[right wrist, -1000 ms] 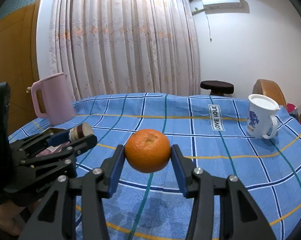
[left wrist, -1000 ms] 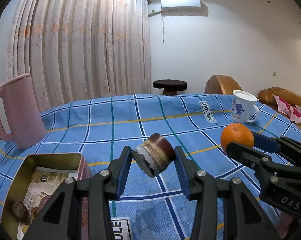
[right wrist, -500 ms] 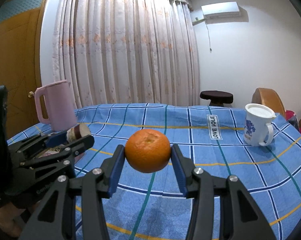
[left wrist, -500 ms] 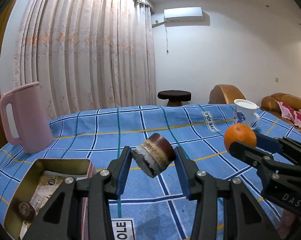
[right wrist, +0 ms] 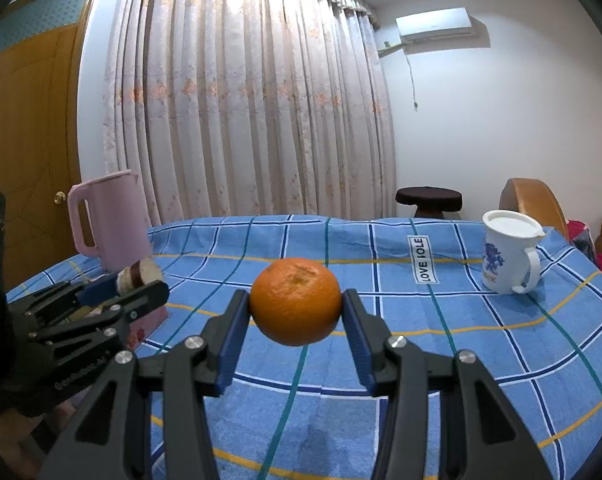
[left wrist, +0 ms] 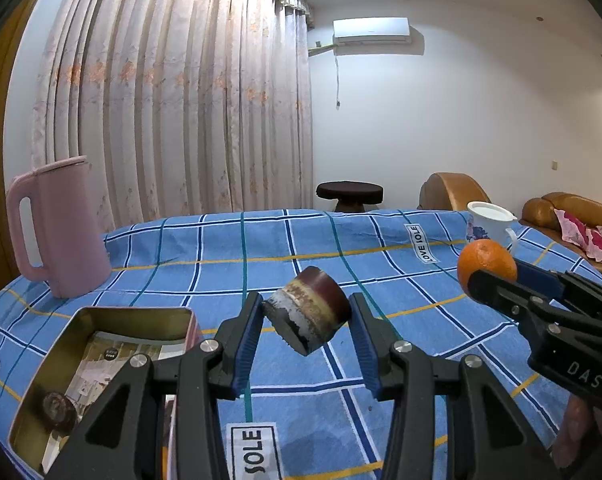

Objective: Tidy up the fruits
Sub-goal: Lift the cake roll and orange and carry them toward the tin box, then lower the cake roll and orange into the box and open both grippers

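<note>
Tilted up a little since a second ago: more ceiling and curtain in both views, table edge lower in the picture, yet both loads sit exactly as before between their pads. No change in either grip.

Far left on the blue checked tablecloth, a pink jug, upright. Below and nearer, an open tin box with a printed paper and a dark round piece inside, just left of the left gripper. Clamped there at a moderate width, a short brownish chunk of fruit with a dark red end, tilted, lifted clear of the cloth. Pinched at its corners rather than flat faces, so likely to twist if jolted.

Further right, the right gripper, closed at a similar width on an orange, also held off the table. Beyond it, a white mug standing near the far right edge.

Probably a carry in progress, nothing yet put down from either hand; the tin box looks the likely home for the chunk, the place for the orange unclear.
</note>
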`<state>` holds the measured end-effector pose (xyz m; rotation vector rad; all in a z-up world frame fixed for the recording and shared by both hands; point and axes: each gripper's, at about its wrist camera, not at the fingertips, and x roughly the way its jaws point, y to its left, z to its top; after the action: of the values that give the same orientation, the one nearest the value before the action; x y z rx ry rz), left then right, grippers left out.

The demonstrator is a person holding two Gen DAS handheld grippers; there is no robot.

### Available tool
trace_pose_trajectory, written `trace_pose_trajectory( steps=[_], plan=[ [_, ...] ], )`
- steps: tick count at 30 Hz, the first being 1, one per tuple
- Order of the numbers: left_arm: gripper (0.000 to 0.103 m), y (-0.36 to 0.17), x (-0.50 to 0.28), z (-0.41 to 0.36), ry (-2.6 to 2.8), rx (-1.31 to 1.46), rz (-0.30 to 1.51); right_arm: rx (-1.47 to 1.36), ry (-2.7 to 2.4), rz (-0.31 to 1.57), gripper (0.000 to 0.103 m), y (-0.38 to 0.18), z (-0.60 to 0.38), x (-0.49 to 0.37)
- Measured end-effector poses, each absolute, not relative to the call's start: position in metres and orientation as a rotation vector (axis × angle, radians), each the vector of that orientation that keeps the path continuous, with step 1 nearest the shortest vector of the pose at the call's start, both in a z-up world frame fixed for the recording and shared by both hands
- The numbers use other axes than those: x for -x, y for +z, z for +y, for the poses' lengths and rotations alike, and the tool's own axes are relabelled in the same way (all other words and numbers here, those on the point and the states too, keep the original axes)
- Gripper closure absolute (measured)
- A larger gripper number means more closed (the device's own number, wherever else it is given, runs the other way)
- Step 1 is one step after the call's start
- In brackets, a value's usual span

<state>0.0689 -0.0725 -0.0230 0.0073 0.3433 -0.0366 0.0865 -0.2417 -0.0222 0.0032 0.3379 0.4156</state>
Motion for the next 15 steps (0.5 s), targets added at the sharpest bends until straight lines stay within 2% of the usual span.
trace_pose_trajectory(
  steps=[15],
  plan=[
    [0.057,-0.004,-0.034,-0.015,0.026,0.015,0.365,0.025,0.518,0.344,0.053,-0.003,-0.189,-0.075]
  ],
)
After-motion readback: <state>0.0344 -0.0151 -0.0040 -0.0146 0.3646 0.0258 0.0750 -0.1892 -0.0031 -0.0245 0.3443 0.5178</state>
